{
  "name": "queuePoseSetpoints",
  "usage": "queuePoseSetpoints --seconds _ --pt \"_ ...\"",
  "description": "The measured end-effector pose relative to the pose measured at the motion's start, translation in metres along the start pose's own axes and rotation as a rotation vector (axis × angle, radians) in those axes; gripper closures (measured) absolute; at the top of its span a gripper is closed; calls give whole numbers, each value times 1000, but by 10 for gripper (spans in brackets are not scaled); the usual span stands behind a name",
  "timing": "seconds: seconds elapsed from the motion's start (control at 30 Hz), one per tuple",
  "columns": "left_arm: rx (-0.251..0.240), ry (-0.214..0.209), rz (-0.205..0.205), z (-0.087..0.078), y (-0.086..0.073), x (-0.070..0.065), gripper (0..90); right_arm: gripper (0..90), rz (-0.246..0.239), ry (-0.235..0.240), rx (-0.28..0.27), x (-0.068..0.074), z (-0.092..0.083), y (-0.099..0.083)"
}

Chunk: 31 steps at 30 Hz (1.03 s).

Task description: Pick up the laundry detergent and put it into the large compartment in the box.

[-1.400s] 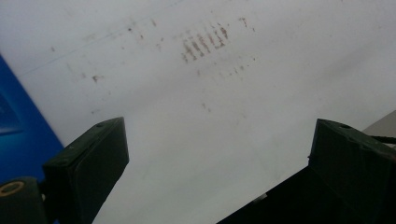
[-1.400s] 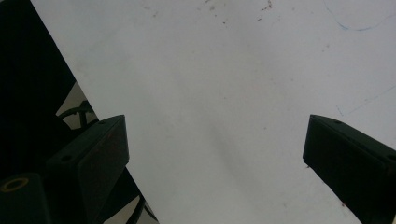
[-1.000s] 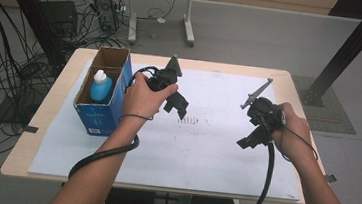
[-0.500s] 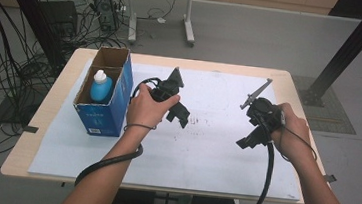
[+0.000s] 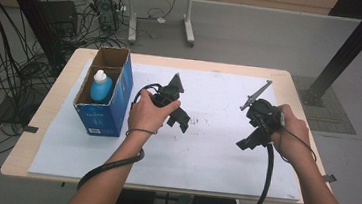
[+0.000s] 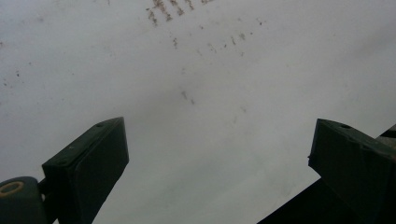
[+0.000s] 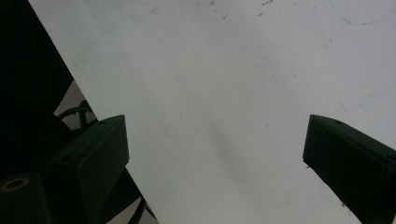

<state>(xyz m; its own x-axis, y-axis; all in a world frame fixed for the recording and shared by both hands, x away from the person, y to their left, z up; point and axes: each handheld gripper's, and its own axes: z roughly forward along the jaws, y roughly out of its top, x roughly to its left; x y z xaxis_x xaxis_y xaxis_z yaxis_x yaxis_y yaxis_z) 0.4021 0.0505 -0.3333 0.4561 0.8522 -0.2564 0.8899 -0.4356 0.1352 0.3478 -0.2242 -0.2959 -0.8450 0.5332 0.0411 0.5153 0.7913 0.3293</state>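
Two hand-held grippers above a wooden desk (image 5: 40, 133) covered by a white sheet (image 5: 214, 155). The left gripper (image 5: 179, 122), held in the left hand (image 5: 145, 111), hangs over the middle of the sheet, just right of an open blue box (image 5: 102, 117) that stands at the sheet's left edge. In the box's nearer compartment stands a blue bottle (image 5: 101, 87) with a white cap; the farther compartment shows only cardboard. The right gripper (image 5: 246, 142), held in the right hand (image 5: 291, 133), hangs over the right part of the sheet, well apart from the left one. In the left gripper view the jaws are spread wide with nothing between them, above faint brown marks (image 6: 187, 42) on the sheet. In the right gripper view the jaws are likewise spread wide and empty, over bare sheet near its edge. A cable (image 5: 264, 185) trails from the right gripper toward the person.
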Motion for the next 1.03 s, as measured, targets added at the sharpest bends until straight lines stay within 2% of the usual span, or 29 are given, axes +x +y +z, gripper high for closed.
queuePoseSetpoints --seconds 0.6,1.03 --pt "2 10 -7 0 -5 1 51 65 -2 5 3 4 2 -1" --pt "-3 10 -12 -4 -8 0 51 66 21 -11 -3 11 -4 -7"
